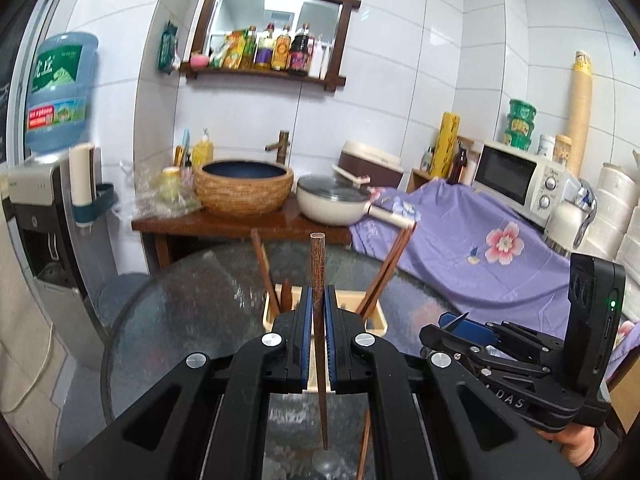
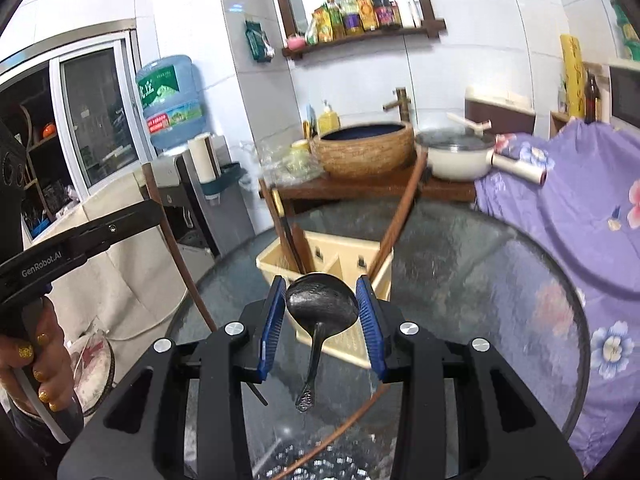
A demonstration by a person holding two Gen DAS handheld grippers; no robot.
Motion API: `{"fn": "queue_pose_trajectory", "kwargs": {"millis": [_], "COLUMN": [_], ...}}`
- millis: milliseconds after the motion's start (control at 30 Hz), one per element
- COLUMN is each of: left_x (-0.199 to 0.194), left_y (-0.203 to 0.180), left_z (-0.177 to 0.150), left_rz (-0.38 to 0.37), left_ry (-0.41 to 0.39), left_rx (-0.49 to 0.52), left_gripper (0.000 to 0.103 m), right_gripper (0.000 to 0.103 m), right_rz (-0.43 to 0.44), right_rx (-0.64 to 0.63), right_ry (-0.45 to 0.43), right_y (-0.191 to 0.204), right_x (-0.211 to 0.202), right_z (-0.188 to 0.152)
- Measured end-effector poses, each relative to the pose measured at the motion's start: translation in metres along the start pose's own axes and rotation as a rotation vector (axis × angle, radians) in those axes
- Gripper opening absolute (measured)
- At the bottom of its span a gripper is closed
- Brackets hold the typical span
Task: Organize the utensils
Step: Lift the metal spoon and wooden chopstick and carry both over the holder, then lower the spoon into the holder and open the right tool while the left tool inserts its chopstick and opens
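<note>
My left gripper is shut on a brown wooden chopstick, holding it upright just in front of the cream utensil holder. Other chopsticks lean in the holder. My right gripper is shut on the bowl of a dark metal spoon, its handle hanging down, just in front of the cream holder. Chopsticks stand in the holder's compartments. The right gripper also shows at the right in the left wrist view. The chopstick my left gripper holds shows at the left in the right wrist view.
The holder stands on a round glass table. Behind it is a wooden stand with a woven basin and a white pot. A purple flowered cloth covers the counter at right, with a microwave. A water dispenser stands at left.
</note>
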State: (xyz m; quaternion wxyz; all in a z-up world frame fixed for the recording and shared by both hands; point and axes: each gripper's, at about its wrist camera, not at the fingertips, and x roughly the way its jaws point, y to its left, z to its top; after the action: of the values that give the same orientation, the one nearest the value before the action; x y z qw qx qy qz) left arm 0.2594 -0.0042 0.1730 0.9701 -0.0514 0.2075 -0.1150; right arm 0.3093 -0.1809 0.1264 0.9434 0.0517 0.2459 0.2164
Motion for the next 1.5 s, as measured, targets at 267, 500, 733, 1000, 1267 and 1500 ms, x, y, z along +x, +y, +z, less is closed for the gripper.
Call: {"fn": "queue_pose_trajectory", "kwargs": {"millis": [267, 500, 733, 1000, 1267, 1500], "left_x": [-0.010, 0.008, 0.041, 0.067, 0.091, 0.107], "left_y": [-0.004, 0.008, 0.016, 0.020, 0.024, 0.028], "left_z": [0.059, 0.081, 0.058, 0.029, 0.000, -0.020], "left_rz": [0.034, 0.077, 0.120, 0.139, 0.148, 0.135], "left_ry": [-0.140, -0.215, -0.223, -0.169, -0.085, -0.014], "left_rx": [-0.040, -0.129, -0.166, -0.148, -0.116, -0.112], "left_gripper": [0.006, 0.006, 0.006, 0.006, 0.006, 0.006], "right_gripper": [0.037, 0.037, 0.037, 0.037, 0.037, 0.037], "right_rz": [-0.058, -0.108, -0.154, -0.162, -0.168, -0.179], "right_rx": [-0.024, -0.043, -0.086, -0.063, -0.075, -0.100], "right_ry": [-0.114, -0.184, -0.143, -0.087, -0.044, -0.022], "right_y": [0.005, 0.010, 0.013, 0.002, -0.001, -0.001], "right_x": [-0.003, 0.019, 0.060, 0.085, 0.106, 0.117], "right_z": [0.059, 0.086, 0.060, 0.027, 0.002, -0.012]}}
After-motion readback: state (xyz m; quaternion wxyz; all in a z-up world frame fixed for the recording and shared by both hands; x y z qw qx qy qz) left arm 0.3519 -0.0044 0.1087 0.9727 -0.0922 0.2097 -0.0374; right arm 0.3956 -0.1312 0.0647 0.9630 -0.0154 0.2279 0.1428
